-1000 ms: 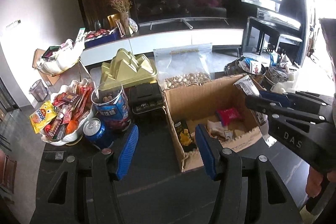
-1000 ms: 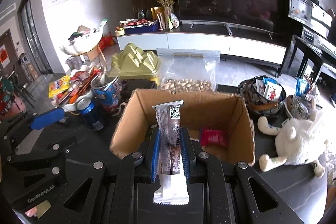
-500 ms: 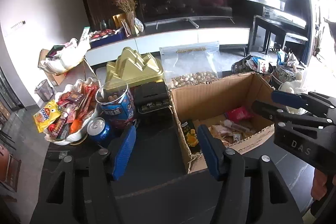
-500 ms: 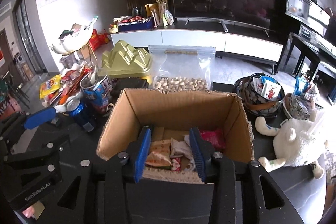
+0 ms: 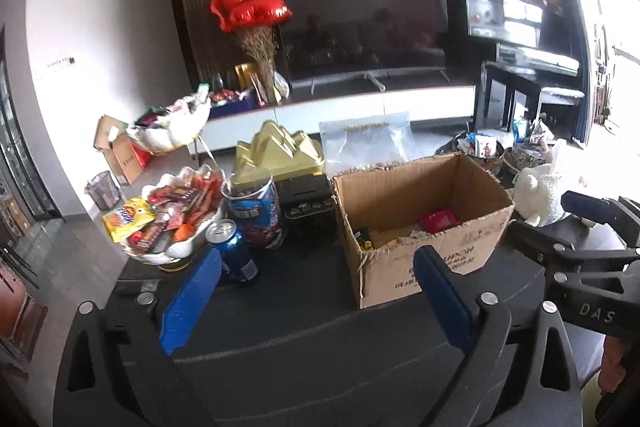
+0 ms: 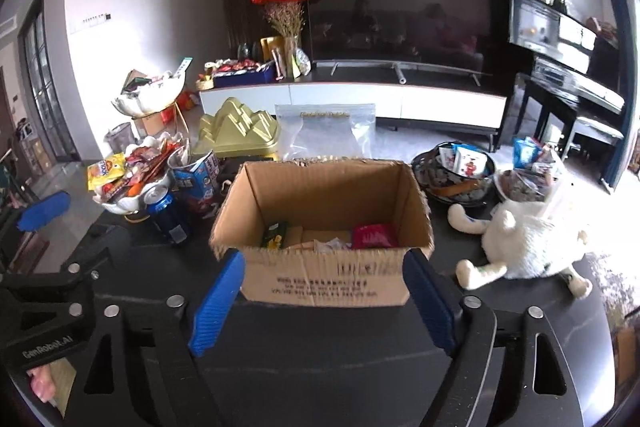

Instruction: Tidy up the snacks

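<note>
An open cardboard box [image 6: 324,279] stands on the dark table and holds several snack packets, among them a red one [image 6: 374,235] and a green one [image 6: 274,235]. The box also shows in the left wrist view [image 5: 432,259]. My right gripper [image 6: 322,301] is open and empty, low in front of the box's near wall. My left gripper [image 5: 316,299] is open and empty, left of the box. A white bowl [image 5: 192,245] heaped with snack packets stands at the left.
A blue can [image 5: 232,253] and a blue snack tub [image 5: 256,215] stand beside the bowl. A gold tin [image 5: 276,153], a zip bag [image 6: 326,131] and a black case [image 5: 308,203] sit behind. A white plush toy [image 6: 532,243] and dark bowls [image 6: 456,175] lie right.
My right gripper opened and let the long wrapped snack bar fall into the box, then drew back and lower. My left gripper also drew back and lower.
</note>
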`<state>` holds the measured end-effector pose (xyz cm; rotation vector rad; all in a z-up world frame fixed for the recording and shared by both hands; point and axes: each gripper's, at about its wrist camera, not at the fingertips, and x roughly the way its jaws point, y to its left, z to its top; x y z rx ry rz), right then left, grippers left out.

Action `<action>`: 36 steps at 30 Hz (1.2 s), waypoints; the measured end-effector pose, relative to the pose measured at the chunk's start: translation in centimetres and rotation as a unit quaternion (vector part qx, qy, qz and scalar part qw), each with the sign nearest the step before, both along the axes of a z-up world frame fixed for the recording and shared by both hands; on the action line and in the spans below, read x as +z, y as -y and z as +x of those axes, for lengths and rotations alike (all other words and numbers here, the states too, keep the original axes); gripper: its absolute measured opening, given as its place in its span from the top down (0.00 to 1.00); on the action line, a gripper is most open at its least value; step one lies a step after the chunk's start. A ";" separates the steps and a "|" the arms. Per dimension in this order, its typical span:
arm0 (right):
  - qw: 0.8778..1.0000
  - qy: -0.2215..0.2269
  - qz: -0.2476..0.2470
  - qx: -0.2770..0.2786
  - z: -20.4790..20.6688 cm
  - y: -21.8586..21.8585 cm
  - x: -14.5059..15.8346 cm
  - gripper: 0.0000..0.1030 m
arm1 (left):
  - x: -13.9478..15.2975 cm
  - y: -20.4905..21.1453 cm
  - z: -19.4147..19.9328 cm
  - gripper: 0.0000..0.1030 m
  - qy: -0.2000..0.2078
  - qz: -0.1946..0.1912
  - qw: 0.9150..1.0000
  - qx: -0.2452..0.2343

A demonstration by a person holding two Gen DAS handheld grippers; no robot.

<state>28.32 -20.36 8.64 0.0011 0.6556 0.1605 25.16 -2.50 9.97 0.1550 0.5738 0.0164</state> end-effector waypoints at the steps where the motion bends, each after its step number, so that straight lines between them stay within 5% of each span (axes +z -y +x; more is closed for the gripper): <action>1: 1.000 0.003 0.000 -0.002 -0.7 0.0 0.0 0.17 | 0.1 0.0 -0.9 0.01 0.008 0.005 1.000 0.001; 6: 1.000 0.028 -0.001 -0.003 -5.2 0.1 0.4 0.14 | 0.1 0.4 -5.2 0.00 0.038 0.029 0.999 -0.003; 19: 0.993 0.117 -0.017 -0.014 -16.3 -0.9 2.1 0.09 | 0.6 -0.8 -15.0 0.00 0.077 -0.010 0.997 -0.017; 27: 0.990 0.139 -0.005 -0.017 -20.3 -0.9 2.3 0.08 | 1.5 -0.7 -18.6 0.00 0.100 -0.024 0.994 -0.025; 36: 0.989 0.146 -0.004 -0.022 -22.8 -0.2 2.3 0.08 | 1.9 0.2 -21.5 0.00 0.132 0.003 0.991 -0.025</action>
